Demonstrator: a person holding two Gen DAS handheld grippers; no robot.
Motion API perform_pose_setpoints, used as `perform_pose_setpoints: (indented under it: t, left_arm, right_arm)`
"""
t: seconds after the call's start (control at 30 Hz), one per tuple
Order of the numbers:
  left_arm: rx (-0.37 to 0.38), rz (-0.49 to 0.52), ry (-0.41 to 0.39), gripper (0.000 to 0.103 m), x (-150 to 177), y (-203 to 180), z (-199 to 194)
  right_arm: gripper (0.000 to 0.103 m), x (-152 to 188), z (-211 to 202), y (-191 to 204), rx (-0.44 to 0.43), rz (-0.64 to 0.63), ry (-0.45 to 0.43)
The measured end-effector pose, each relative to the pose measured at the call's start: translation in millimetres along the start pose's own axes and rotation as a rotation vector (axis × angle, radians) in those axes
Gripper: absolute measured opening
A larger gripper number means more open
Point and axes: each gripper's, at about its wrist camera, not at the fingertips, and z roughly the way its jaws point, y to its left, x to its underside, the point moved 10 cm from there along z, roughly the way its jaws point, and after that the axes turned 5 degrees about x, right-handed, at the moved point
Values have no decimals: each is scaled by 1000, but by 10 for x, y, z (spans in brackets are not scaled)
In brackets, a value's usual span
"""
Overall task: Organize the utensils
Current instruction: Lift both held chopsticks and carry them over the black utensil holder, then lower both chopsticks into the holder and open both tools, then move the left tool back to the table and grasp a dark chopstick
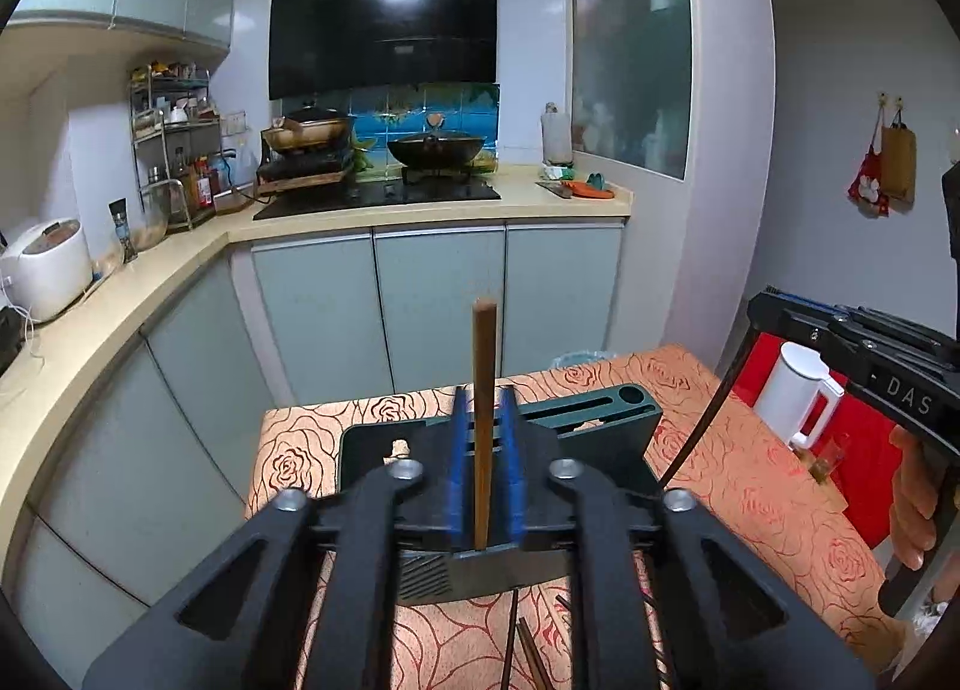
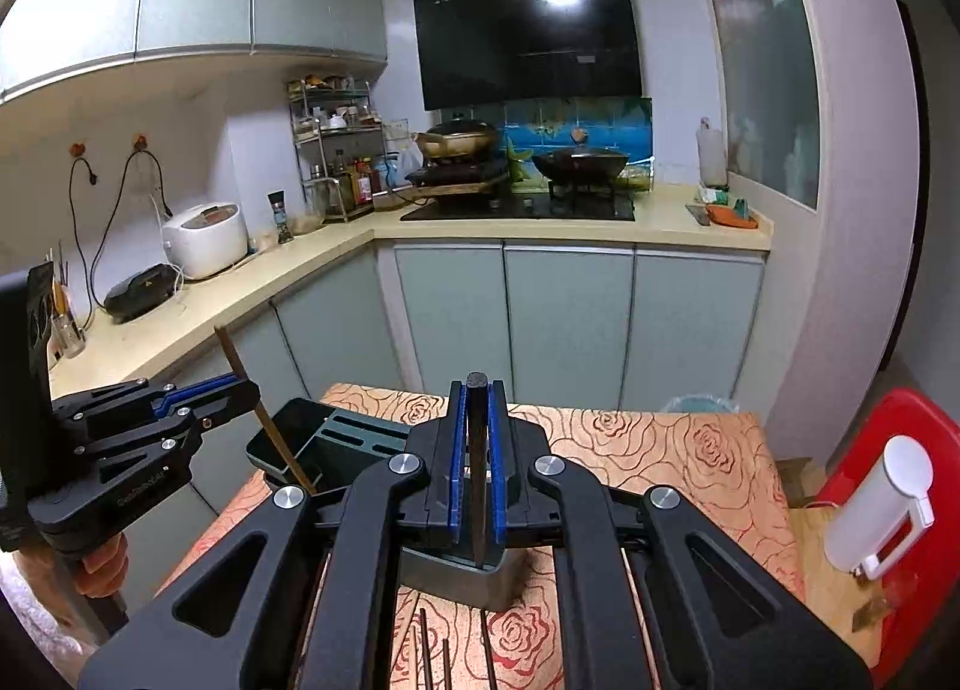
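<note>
2 grippers (image 1: 485, 450) (image 2: 477, 468), 1 holder (image 1: 600, 420), 1 kettle (image 1: 795, 396), 2 pans (image 1: 435, 148).

White letters "DAS" are printed on the black body of the right gripper (image 1: 864, 354), as seen from the left wrist view; the lettering is cut off at the frame edge, so any further characters cannot be read. In the right wrist view, embossed lettering runs along the lower body of the left gripper (image 2: 240, 390), too faint and blurred to read. Labels on the bottles (image 2: 360, 183) at the rear of the bench are too small to read.
</note>
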Motion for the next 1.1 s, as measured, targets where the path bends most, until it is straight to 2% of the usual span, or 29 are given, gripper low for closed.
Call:
perform_pose_setpoints:
  t: [0.03,0.07,0.1,0.17,0.4,0.67,1.1]
  left_arm:
    - [-3,-3,-6,34,-7,6,-21]
    - [-5,-6,-14,45,-17,10,-46]
    - [-6,-10,-24,50,-31,28,-83]
    - [-4,-17,-32,56,-46,45,-140]
    - [-14,-35,-88,81,-103,89,-426]
    - [1,-57,-124,85,39,72,-766]
    - [-46,-42,-56,85,883,38,-1078]
  right_arm:
    - [13,-5,-12,2,1,0,-4]
    - [23,-10,-27,4,3,-1,-8]
    - [37,-20,-47,3,6,2,-13]
    - [49,-66,-95,-18,19,15,-40]
    - [55,-155,-328,-3,40,-2,-97]
    - [55,-126,-717,-30,47,-21,-149]
    - [55,670,-993,-263,94,14,-90]
